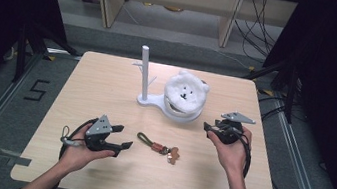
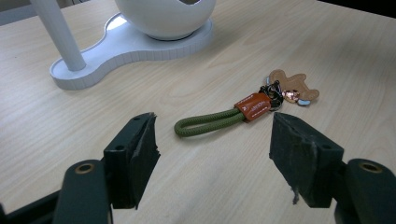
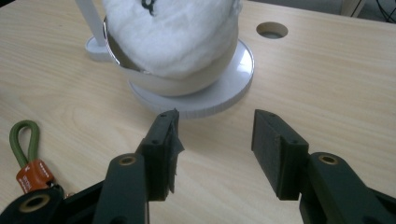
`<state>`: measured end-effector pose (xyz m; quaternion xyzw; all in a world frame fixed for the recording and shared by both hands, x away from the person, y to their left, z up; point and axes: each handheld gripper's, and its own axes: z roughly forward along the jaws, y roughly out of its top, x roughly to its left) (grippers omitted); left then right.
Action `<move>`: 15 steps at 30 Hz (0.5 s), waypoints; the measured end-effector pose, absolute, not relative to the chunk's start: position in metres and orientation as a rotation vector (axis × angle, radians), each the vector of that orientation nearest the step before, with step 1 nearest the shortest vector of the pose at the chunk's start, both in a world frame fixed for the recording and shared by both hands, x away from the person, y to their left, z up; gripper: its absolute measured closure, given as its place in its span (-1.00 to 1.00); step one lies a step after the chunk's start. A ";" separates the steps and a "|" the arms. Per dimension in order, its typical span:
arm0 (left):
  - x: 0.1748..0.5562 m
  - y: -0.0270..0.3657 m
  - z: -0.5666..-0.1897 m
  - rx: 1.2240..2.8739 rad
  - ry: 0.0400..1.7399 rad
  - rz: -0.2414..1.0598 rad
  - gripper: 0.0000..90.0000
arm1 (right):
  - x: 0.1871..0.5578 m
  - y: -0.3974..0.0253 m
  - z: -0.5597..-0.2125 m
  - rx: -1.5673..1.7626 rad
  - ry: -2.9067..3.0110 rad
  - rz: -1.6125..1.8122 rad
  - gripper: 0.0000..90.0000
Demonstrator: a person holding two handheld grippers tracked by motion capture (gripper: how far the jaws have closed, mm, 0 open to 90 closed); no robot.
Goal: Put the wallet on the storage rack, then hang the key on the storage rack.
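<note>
A keychain (image 1: 156, 146) lies flat on the wooden table (image 1: 108, 80): an olive cord loop (image 2: 210, 122), an orange tag and a small brown bear charm (image 2: 292, 86). My left gripper (image 1: 122, 136) is open just left of it, and in the left gripper view its jaws (image 2: 213, 137) stand apart on either side of the cord without touching it. My right gripper (image 1: 208, 128) is open with nothing in it, low over the table in front of the white stand (image 3: 233, 88). The stand's bowl (image 1: 181, 114) holds a white plush bear (image 1: 186, 93).
An upright white pole (image 1: 143, 70) with short pegs rises from the stand's left end. A round hole (image 3: 272, 30) is cut in the tabletop behind the stand. Black frame posts and cables flank the table.
</note>
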<state>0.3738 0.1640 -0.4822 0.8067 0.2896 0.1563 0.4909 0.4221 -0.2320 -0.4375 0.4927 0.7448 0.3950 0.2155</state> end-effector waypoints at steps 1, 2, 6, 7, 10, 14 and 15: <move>0.375 0.163 -0.482 1.953 0.698 0.371 -0.31 | 0.420 -0.232 -0.439 1.372 2.080 1.090 0.16; 0.376 0.162 -0.481 1.956 0.698 0.370 -0.31 | 0.419 -0.233 -0.441 1.366 2.083 1.086 0.16; 0.376 0.161 -0.479 1.944 0.705 0.371 -0.31 | 0.411 -0.231 -0.443 1.358 2.156 1.064 0.22; 0.375 0.161 -0.479 1.946 0.704 0.372 -0.31 | 0.410 -0.230 -0.443 1.336 2.182 1.050 0.23; 0.372 0.162 -0.480 1.942 0.705 0.372 -0.31 | 0.406 -0.222 -0.440 1.333 2.264 1.000 0.35; 0.372 0.164 -0.482 1.939 0.713 0.371 -0.30 | 0.406 -0.210 -0.441 1.253 2.390 0.981 0.55; 0.373 0.164 -0.482 1.943 0.708 0.369 -0.28 | 0.407 -0.206 -0.443 1.235 2.406 0.988 0.60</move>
